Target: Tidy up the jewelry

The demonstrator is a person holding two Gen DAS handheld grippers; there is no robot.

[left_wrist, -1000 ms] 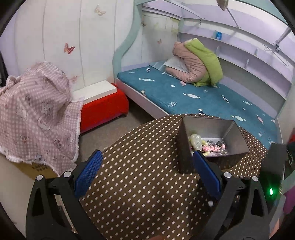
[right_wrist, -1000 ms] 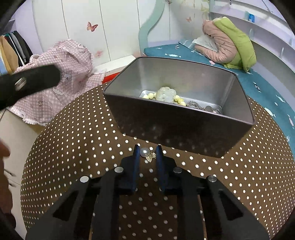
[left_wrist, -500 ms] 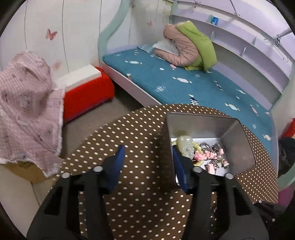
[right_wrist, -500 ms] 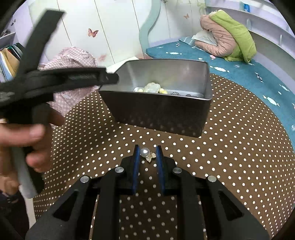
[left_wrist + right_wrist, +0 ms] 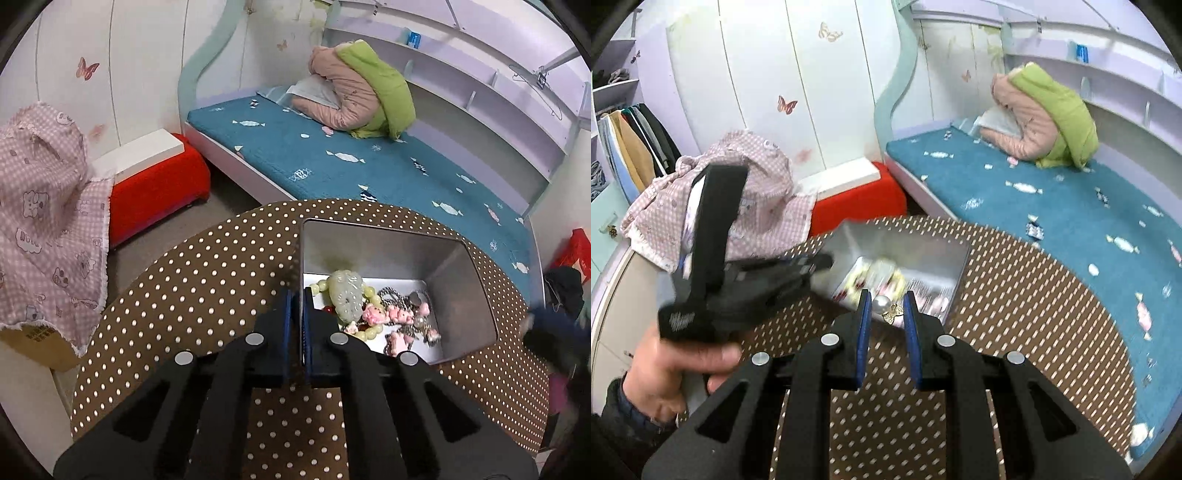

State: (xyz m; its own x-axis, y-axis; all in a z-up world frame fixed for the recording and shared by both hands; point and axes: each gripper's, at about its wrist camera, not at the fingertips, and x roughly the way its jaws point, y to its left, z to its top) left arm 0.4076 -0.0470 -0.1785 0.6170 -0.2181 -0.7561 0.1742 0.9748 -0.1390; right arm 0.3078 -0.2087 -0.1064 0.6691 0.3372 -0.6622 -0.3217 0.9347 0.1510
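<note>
On the dotted table [image 5: 192, 295], left gripper [image 5: 297, 295] clamping tin's [image 5: 461, 295] near wall, right gripper [image 5: 885, 308] pinching pearl earring [image 5: 882, 305].

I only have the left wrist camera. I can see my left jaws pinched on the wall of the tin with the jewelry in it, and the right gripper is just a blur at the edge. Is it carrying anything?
Observer: Yes. The right gripper holds a pearl earring between its pads.
Operator: Only a pearl?
Observer: No, a small gold charm sits beside the pearl, also between the pads.
Operator: Is it over the tin?
Observer: In the right wrist view the earring appears just in front of the near edge of the tin. The tin is blurred there, so I cannot tell whether it is above the opening.
</note>
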